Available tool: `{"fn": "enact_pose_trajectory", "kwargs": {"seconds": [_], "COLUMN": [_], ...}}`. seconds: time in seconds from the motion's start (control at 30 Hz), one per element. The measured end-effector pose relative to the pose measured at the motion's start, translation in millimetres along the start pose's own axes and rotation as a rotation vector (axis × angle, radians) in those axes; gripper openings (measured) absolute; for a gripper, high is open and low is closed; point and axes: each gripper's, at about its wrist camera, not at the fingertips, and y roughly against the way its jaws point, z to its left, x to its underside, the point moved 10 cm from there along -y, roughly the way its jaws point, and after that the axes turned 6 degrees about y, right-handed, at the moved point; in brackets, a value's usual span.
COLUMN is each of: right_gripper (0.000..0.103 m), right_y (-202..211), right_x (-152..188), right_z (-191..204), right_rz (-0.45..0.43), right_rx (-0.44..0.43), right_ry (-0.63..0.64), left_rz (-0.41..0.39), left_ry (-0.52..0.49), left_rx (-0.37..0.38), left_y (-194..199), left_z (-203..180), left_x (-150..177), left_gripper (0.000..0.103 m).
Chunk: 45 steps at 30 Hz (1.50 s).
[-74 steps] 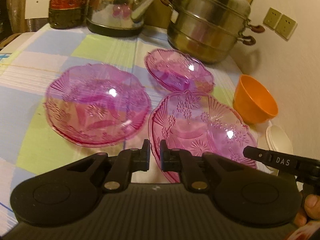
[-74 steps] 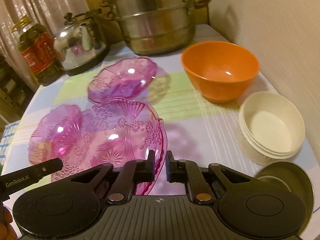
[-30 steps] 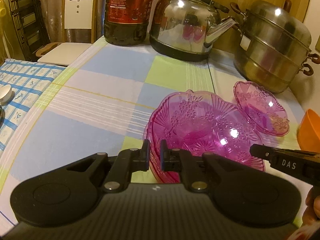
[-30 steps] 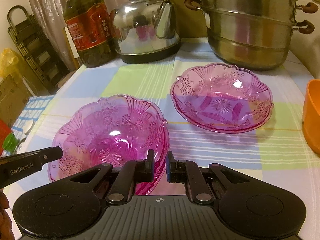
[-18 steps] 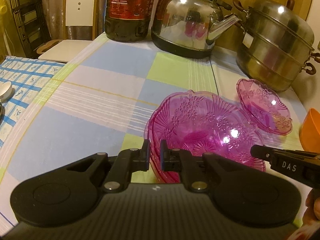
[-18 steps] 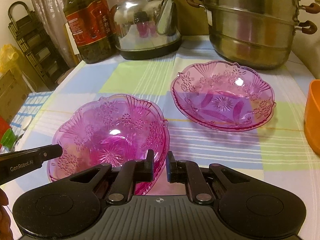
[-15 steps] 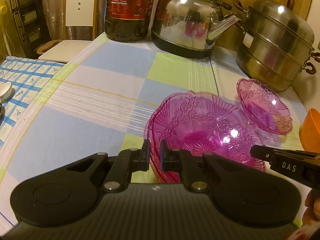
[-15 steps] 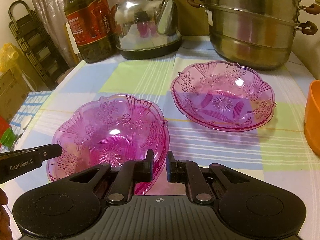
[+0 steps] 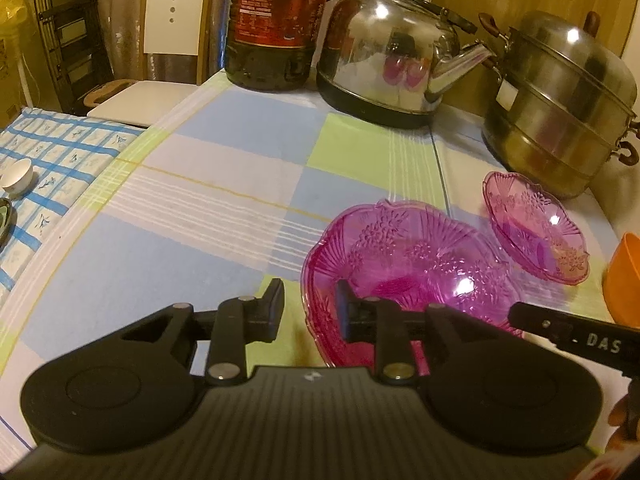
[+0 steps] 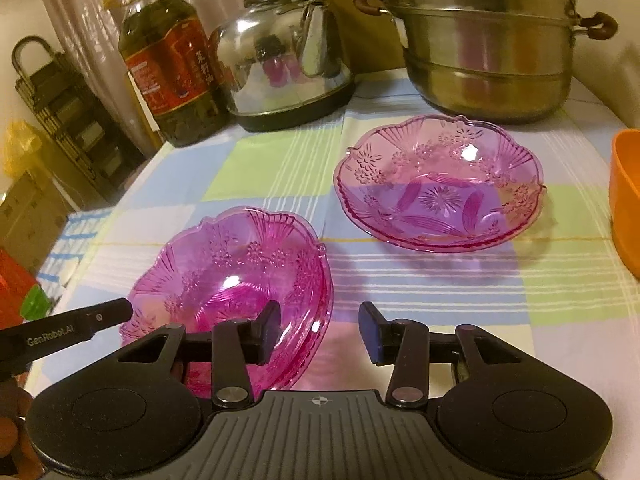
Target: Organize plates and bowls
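Risk: the stacked pink bowls [image 10: 236, 280] have only just been let go, their near rim lying between the jaws of both grippers. In my judgement a finger pulling back carelessly could catch that scalloped rim and drag or tip the stack.
Cause: the plastic looks light and slippery, and the cloth [image 9: 224, 184] beneath could slide.
Left gripper [image 9: 308, 312]: jaws opening, narrow gap, rim between them, pads not pressing.
Right gripper [image 10: 318, 332]: jaws opening, wider gap, rim between them, nothing gripped.
Stack look: clear magenta, pressed flower and fan pattern, wavy edge, darker where layers overlap.
Stack place: well in front of the steel kettle [image 10: 280, 56].
Single pink bowl [image 10: 440, 184]: apart from the stack, in front of the steamer pot [image 10: 488, 48], right of the kettle.
Orange bowl [image 10: 626, 196]: further right of the kettle, beyond the single pink bowl, cut off at the edge.
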Motion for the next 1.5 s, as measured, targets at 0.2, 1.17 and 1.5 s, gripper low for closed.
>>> {"fn": "enact_pose_trajectory", "kwargs": {"seconds": [0.2,1.17,1.5], "right_gripper": [0.033,0.043,0.043], "right_y": [12.8,18.6,35.5], "right_x": [-5.0,-4.0,-11.4], "right_z": [0.7,-15.3,-49.6], "right_rz": [-0.045,-0.043,-0.078], "right_rx": [-0.006,0.043,0.121], "right_ry": [-0.022,-0.025,-0.103], "left_rz": [0.010,-0.005,0.004], "left_ry": [0.008,-0.023,-0.061], "left_rx": [0.008,0.057,0.144], "left_y": [-0.8,6.2,8.4], "left_z": [-0.5,-24.9,-67.5], "left_x": [1.8,1.1,-1.1], "left_gripper": [0.023,0.024,0.034]}}
